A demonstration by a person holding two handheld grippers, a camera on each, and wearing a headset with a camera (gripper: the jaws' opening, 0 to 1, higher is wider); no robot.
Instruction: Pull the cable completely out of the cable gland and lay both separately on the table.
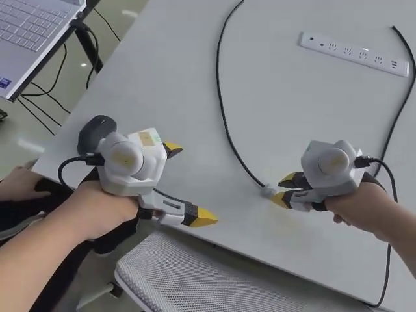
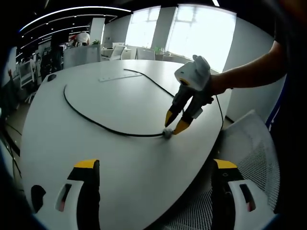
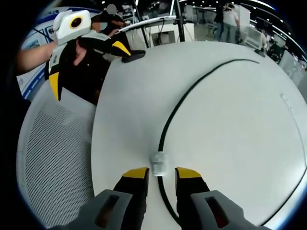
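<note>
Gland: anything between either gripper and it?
Nothing visible. The gland sits right at the tips of the right gripper, whose jaws are open and not yet closed on it. Between the left gripper, also open, and the gland there is only bare table. The cable trails off across the table.

Big pale round table in middle of room. White power strip lies on table's far side. White mesh chair sits at table's near edge. Silver laptop on black stand just past table's left edge, shiny floor below. Tall bright windows beyond table's far end. Long light strip on ceiling above. People stand far behind table.
</note>
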